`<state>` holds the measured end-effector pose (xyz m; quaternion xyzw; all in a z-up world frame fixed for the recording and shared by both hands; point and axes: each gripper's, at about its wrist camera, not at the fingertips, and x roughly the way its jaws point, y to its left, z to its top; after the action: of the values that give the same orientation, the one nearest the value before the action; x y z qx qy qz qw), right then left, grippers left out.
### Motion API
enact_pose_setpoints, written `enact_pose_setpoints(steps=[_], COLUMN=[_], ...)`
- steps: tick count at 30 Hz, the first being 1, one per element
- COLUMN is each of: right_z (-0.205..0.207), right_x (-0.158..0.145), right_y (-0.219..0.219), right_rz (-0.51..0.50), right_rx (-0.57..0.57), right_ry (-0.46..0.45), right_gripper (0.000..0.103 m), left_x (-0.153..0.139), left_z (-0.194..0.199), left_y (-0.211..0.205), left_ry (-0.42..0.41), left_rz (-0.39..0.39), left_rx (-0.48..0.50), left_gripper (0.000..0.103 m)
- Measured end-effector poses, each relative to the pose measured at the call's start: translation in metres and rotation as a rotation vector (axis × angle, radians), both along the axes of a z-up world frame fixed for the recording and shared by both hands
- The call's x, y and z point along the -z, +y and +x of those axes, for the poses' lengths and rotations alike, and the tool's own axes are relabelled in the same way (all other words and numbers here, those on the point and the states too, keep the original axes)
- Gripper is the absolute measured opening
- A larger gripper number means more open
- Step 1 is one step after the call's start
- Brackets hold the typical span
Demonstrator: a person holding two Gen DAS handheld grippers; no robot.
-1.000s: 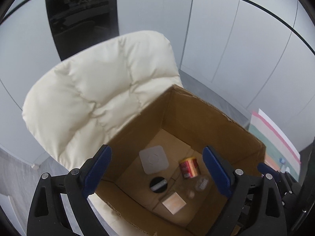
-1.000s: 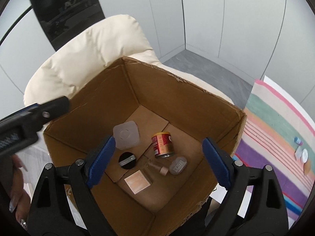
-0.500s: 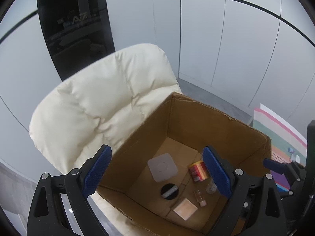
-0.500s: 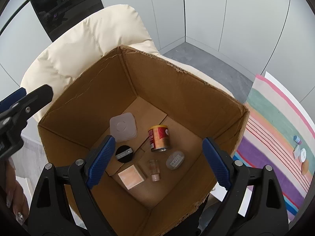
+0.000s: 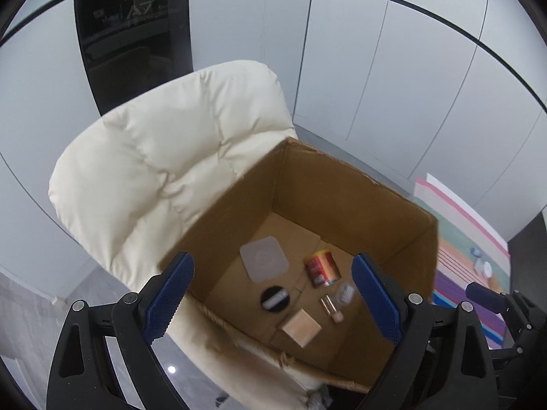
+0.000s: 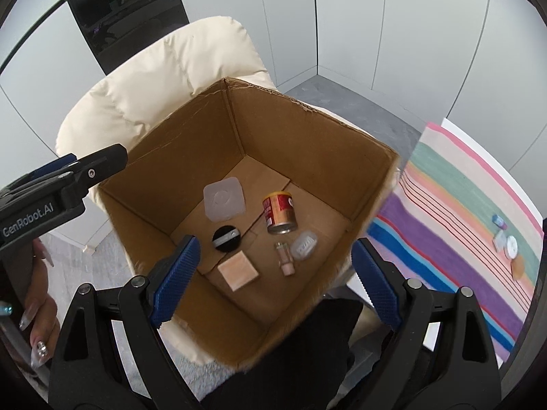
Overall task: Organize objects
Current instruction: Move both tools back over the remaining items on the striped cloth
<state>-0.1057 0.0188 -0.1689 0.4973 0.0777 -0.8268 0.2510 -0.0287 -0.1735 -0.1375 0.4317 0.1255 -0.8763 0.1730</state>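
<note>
Left gripper (image 5: pixel 271 295): spread wide, empty
Right gripper (image 6: pixel 277 278): spread wide, empty
Cardboard box (image 6: pixel 307 136): red tin can (image 6: pixel 278 212) inside, on cream armchair (image 5: pixel 164 171)

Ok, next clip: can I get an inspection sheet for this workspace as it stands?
Surface: cream chair carrying an open cardboard box.
Job's things: in the box, square translucent lid, red can on its side, black round compact, tan square pad, small bottle, clear oval case.
Clutter: small items on the striped mat.
Grippers: left hand-held gripper and right hand-held gripper both open, empty, above the box.
Cables: nothing seen.
Surroundings: pale wall panels, dark glass panel.
</note>
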Motion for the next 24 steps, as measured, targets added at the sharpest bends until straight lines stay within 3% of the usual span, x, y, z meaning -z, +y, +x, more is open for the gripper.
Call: enact_pose_setpoints(steps=[7, 11, 18, 24], right_z=[0.037, 0.055, 0.073, 0.084], right_x=[-0.021, -0.026, -0.035, -0.050], right_y=[0.032, 0.048, 0.083, 0.127], right_rz=[-0.022, -0.033, -0.050, -0.043], right_rx=[0.031, 0.030, 0.086, 0.176], right_ry=[-0.011, -0.046, -0.034, 0.030], right_gripper=[0.092, 0.092, 0.092, 0.092], left_x=[-0.008, -0.013, -0.011, -0.012], left_z=[0.047, 0.072, 0.063, 0.050], left_y=[0.010, 0.015, 0.031, 0.060], left_ry=[0.000, 0.016, 0.016, 0.035], left_rz=[0.053, 0.036, 0.051, 0.042], left_rx=[0.048, 0.047, 0.089, 0.158], left_gripper=[0.095, 0.095, 0.095, 0.095])
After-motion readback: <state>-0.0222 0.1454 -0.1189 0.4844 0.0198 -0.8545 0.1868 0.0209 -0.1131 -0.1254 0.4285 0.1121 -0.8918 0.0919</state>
